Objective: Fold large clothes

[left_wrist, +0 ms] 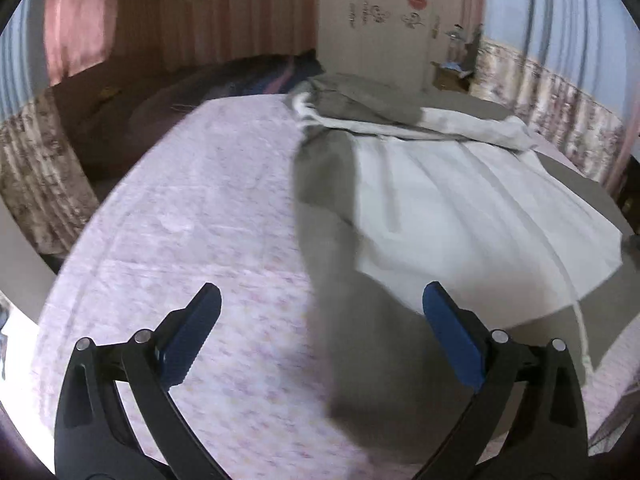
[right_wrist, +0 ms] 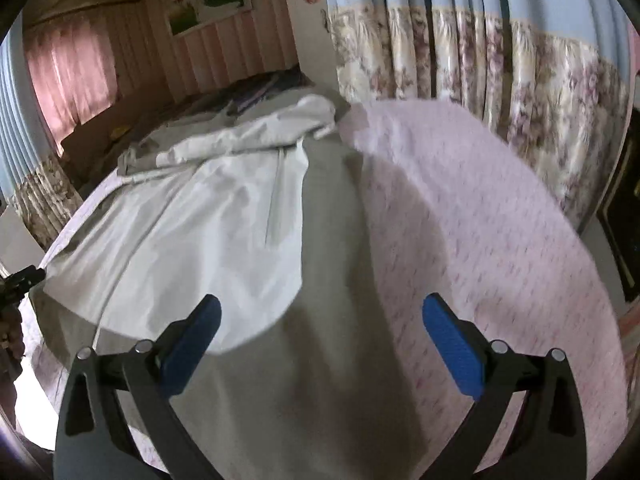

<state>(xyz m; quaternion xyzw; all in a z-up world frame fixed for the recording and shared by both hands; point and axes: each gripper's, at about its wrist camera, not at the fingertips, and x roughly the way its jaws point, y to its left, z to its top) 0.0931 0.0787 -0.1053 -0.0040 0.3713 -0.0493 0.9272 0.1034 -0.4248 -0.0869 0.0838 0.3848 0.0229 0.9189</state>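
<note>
A large grey and white jacket (left_wrist: pixel 460 200) lies spread on the bed with the pink floral sheet (left_wrist: pixel 192 208). Its white panel lies on top and grey fabric shows along its left edge and at the near hem. My left gripper (left_wrist: pixel 322 312) is open and empty, hovering above the jacket's near left grey edge. In the right wrist view the same jacket (right_wrist: pixel 192 240) lies left and centre, its hood bunched at the far end. My right gripper (right_wrist: pixel 322 314) is open and empty above the jacket's near right grey part.
Floral and blue curtains (right_wrist: pixel 500 60) hang along the bed's right side. A dark blanket (left_wrist: pixel 248 76) lies at the bed's far end. A white wardrobe (left_wrist: pixel 380 20) stands beyond it. The left gripper's tip (right_wrist: pixel 20 280) shows at the left edge of the right wrist view.
</note>
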